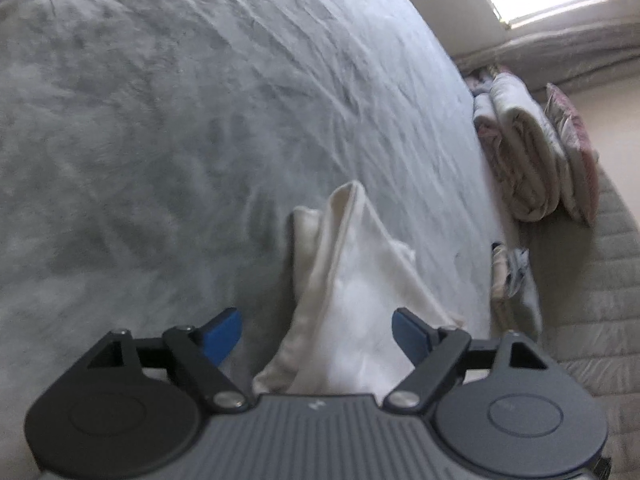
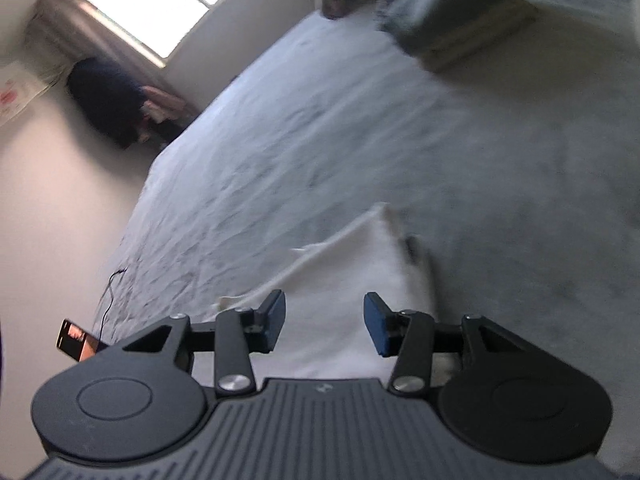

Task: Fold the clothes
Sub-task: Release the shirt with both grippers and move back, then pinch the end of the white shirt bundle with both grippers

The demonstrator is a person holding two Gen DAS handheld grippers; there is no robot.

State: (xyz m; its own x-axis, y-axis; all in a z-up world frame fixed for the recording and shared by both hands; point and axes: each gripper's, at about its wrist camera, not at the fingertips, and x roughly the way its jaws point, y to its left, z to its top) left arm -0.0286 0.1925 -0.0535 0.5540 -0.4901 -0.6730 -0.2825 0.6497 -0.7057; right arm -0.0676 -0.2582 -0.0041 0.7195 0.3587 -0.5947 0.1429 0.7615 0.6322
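softly lying on the grey bed cover (image 1: pixel 168 128), a white folded garment (image 1: pixel 352 280), bunched into a peaked ridge at its far end and spreading wider toward the cameras; directly ahead of both grippers, nothing pinched; left gripper (image 1: pixel 318 334) spread wide, blue pads either side of the cloth and not pressing it; right gripper (image 2: pixel 324 326) parted about halfway, pads clear of the fabric below; looks light, limp and thin, likely to sag and slide out of shape if lifted by one point; no stiffness to hold a crease on its own; best taken at two corners or along a doubled edge, one gripper each, so the fold stays square; plush cover underneath may drag on the cloth; stacked folded bedding (image 1: pixel 524 152) at the bed's far edge, well apart; further folded pile (image 2: pixel 460 16) seen from the right wrist, blurred.
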